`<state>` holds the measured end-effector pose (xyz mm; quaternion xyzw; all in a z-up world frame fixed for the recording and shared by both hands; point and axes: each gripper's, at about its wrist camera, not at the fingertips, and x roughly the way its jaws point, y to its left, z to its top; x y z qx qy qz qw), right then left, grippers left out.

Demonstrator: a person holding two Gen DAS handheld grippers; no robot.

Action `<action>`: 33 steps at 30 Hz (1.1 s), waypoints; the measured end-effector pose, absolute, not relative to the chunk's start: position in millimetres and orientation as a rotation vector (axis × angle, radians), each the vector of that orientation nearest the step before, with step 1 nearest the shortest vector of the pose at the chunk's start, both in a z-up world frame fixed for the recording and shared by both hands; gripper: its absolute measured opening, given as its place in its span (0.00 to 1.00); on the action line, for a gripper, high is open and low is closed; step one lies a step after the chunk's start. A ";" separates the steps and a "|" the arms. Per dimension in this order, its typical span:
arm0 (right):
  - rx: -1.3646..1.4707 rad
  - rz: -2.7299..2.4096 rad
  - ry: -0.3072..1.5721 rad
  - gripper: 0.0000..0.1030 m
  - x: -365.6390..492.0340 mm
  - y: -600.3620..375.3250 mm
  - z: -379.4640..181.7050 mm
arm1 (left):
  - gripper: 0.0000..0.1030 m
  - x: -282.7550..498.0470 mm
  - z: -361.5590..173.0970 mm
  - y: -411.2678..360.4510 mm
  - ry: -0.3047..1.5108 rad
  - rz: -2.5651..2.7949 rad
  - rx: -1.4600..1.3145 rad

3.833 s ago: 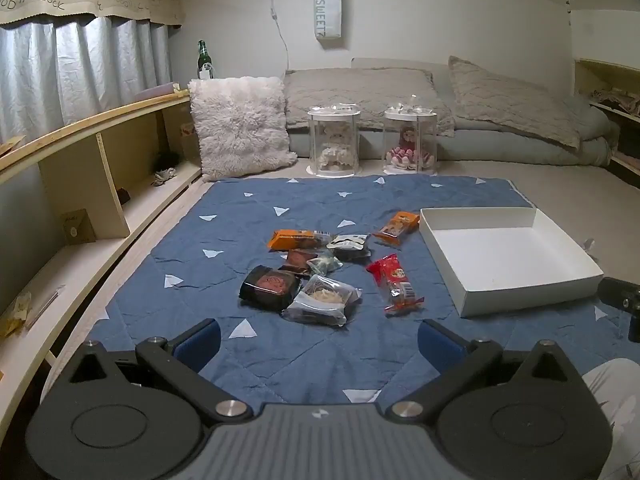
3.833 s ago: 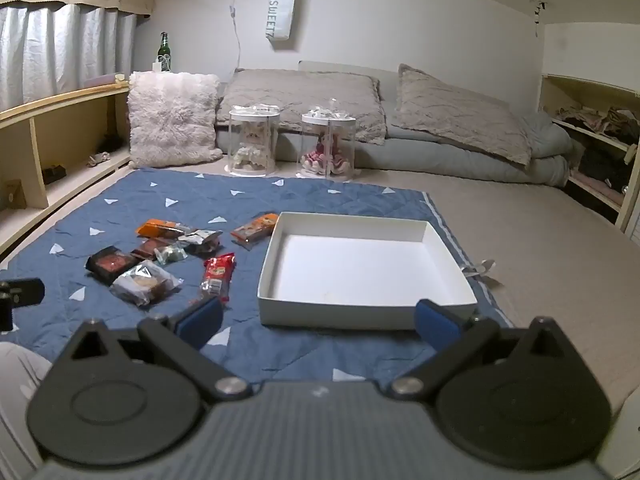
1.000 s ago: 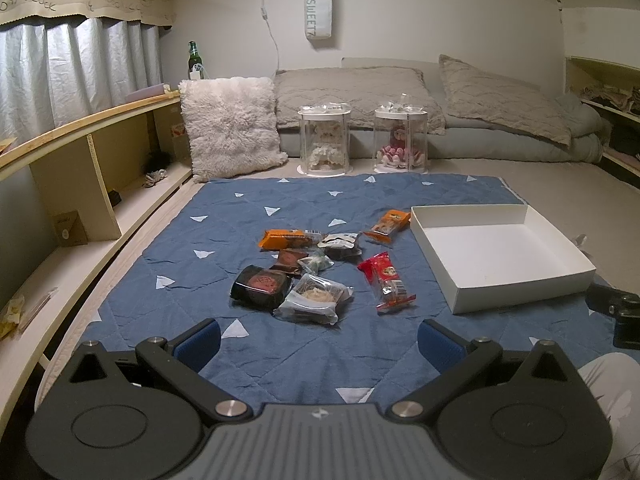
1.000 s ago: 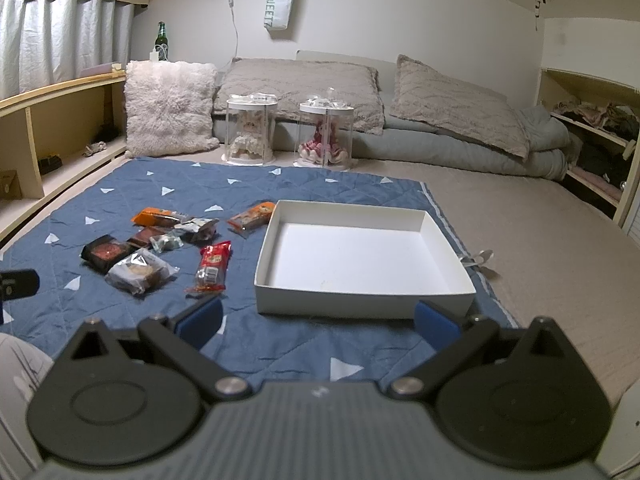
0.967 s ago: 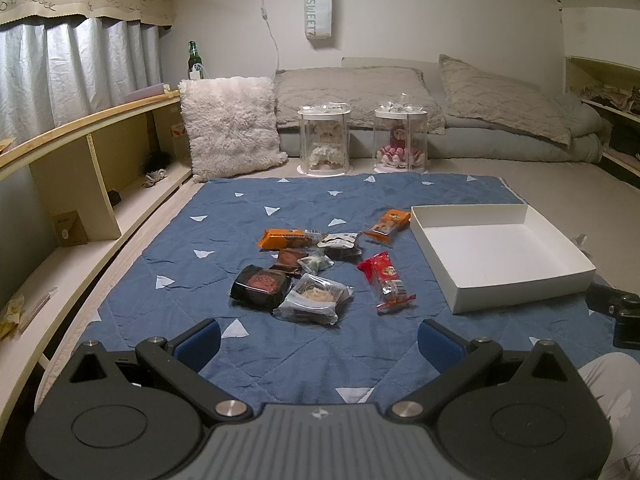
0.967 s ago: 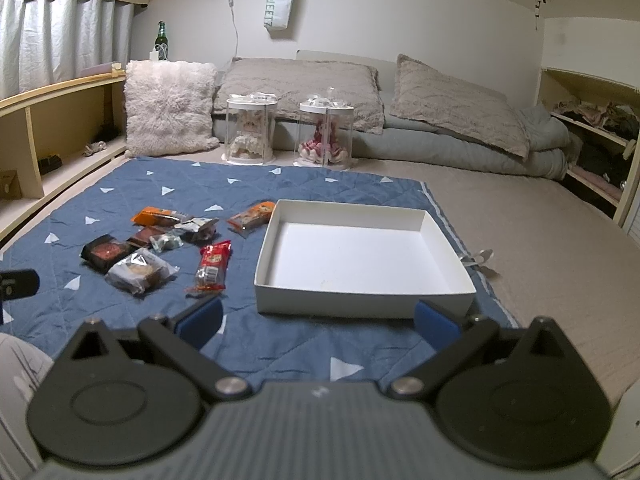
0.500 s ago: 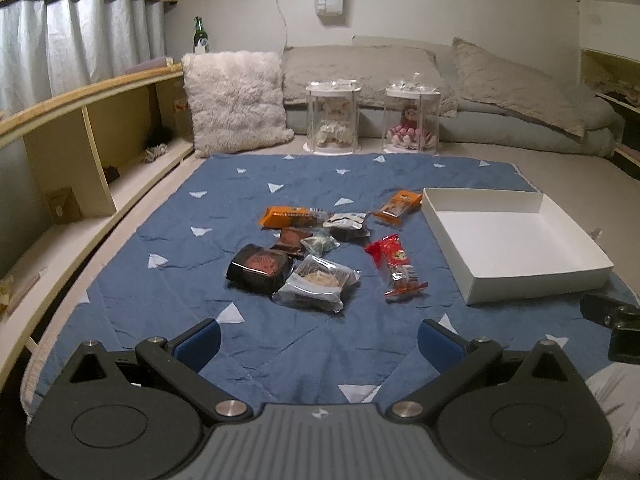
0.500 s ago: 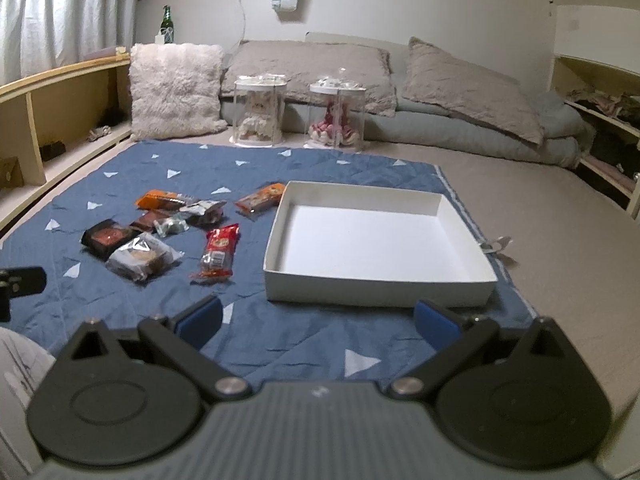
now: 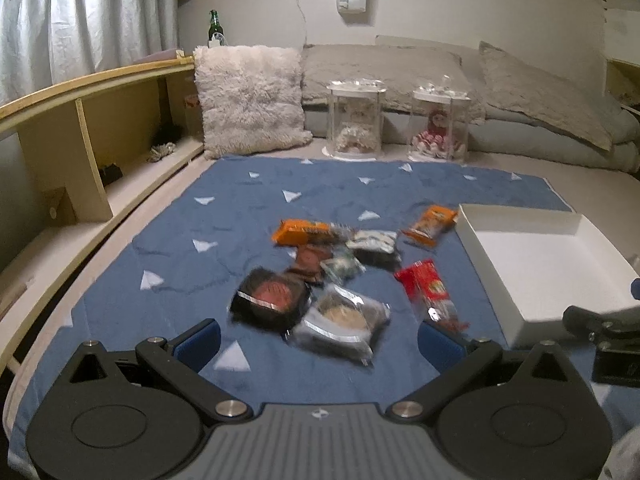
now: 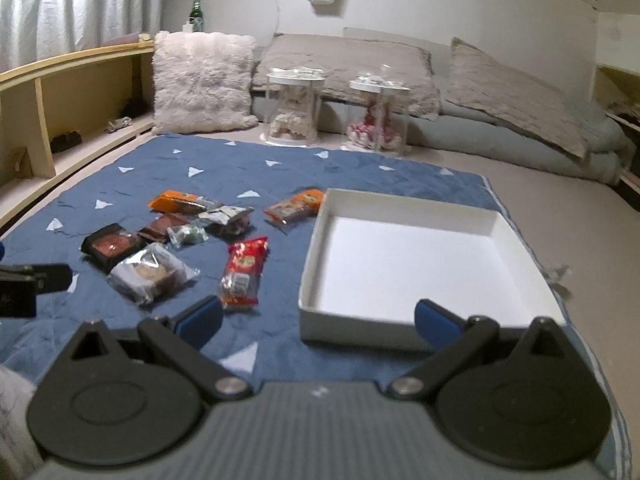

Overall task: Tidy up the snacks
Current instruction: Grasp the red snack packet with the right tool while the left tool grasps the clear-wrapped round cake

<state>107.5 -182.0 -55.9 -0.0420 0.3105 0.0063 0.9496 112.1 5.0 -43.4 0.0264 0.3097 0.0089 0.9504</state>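
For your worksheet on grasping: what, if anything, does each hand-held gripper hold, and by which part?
Nothing. The left hand-held gripper and right hand-held gripper are both open and empty.

Home bedroom: pillows (image 9: 380, 68); curtains (image 9: 80, 36); blanket (image 9: 240, 208).

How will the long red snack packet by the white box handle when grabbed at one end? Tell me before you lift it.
The red packet looks like thin crinkled film, so it will likely sag and swing if held at one end. Its glossy wrap may slip between the tongs. It is probably light, and lies flat on the blue mat, so rolling seems unlikely.
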 end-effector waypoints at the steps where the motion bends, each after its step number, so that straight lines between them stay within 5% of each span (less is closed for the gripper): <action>1: -0.089 0.021 0.630 1.00 113.9 -179.6 -56.2 | 1.00 117.8 -43.0 6.6 0.627 0.017 0.051; 25: 0.147 0.197 0.821 1.00 293.1 -147.0 -115.2 | 1.00 231.2 -41.5 21.6 0.685 -0.212 0.200; 29: 0.223 0.215 0.876 0.76 302.2 -150.1 -130.9 | 1.00 237.5 -51.0 24.3 0.715 -0.293 0.205; 33: 0.205 0.228 0.897 0.72 302.1 -142.9 -145.0 | 1.00 239.0 -63.7 22.4 0.773 -0.356 0.220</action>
